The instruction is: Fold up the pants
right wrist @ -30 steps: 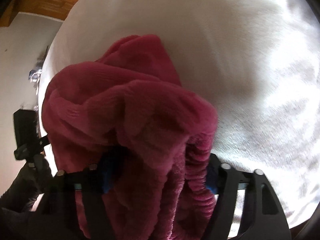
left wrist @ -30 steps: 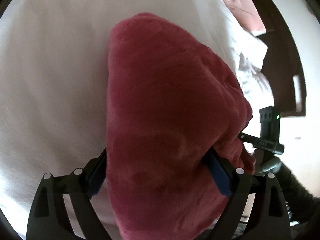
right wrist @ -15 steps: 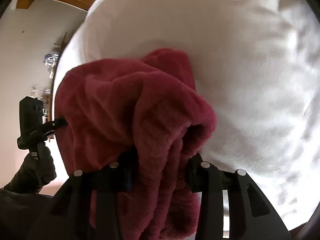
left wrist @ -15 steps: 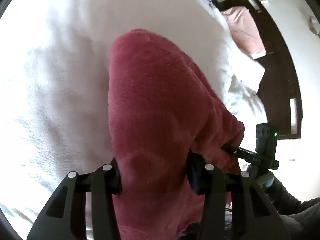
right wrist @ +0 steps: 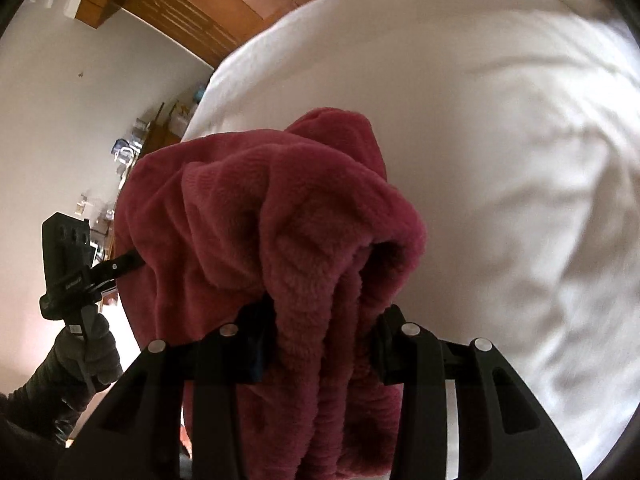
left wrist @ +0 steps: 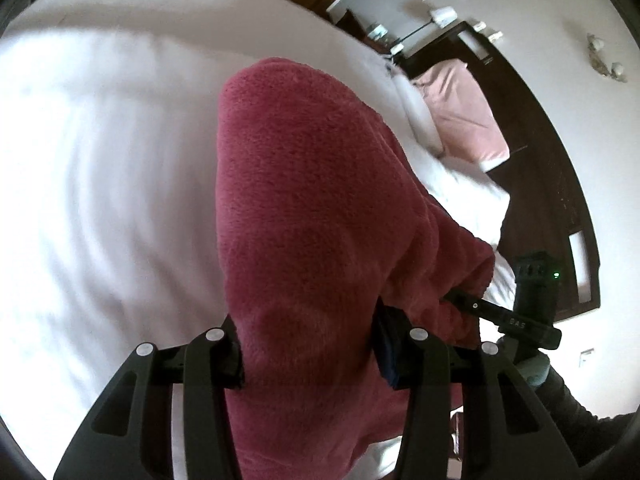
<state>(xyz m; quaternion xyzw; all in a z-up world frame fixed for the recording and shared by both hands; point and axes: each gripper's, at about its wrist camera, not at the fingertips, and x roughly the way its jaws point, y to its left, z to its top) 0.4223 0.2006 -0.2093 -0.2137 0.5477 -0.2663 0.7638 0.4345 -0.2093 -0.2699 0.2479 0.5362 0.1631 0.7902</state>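
Note:
The pants (left wrist: 304, 208) are dark red fleece, lifted off a white bed (left wrist: 104, 152). My left gripper (left wrist: 310, 350) is shut on a thick fold of them, which runs away from me in a long smooth band. In the right wrist view the pants (right wrist: 272, 216) bunch into several folds, and my right gripper (right wrist: 320, 344) is shut on a gathered, ribbed edge. Each view shows the other gripper off to the side, holding the same cloth: the right gripper (left wrist: 456, 300) at the far right, the left gripper (right wrist: 136, 258) at the left in a gloved hand (right wrist: 86, 350).
The white bed (right wrist: 500, 160) fills most of both views. A pink pillow (left wrist: 464, 112) lies by a dark headboard (left wrist: 540, 168) at the upper right of the left wrist view. A wooden wardrobe (right wrist: 192, 4) and a cluttered shelf (right wrist: 128, 152) stand beyond the bed's far edge.
Both grippers closed on the red pants and rose with them. More of the room beyond the bed now shows in both views.

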